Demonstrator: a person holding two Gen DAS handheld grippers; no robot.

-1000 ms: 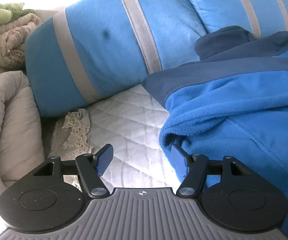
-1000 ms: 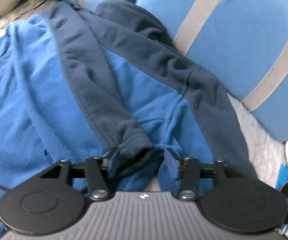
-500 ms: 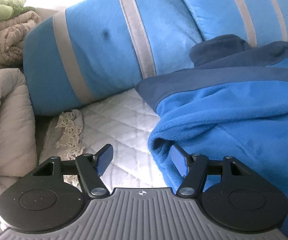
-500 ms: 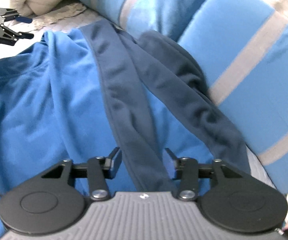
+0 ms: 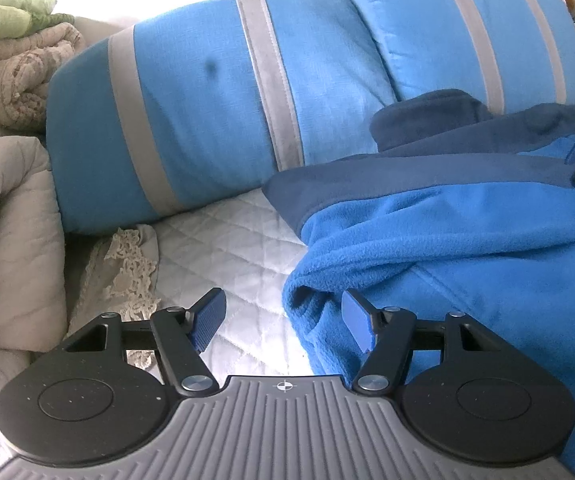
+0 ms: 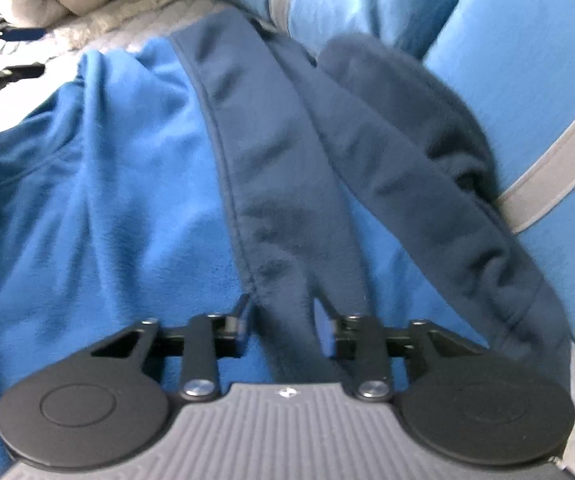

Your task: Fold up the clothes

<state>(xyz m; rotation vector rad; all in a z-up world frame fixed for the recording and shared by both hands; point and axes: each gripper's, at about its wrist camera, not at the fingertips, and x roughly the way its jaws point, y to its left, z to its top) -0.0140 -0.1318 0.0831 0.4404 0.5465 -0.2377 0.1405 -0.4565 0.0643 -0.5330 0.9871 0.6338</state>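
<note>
**Right gripper closing on the navy band of a blue fleece**

Left wrist view: the left gripper stands open above the white quilted bedcover. A bulging fold at the edge of the blue fleece garment sits just inside its right pad, untouched by the left pad. Two blue pillows with grey stripes lean behind the garment; beige blankets are stacked at the far left.

Right wrist view: the right gripper points down at the fleece spread over the bed. Its jaws have just been closing, and the garment's navy band runs between the fingers, which sit close against it on both sides. The picture is blurred.
</note>
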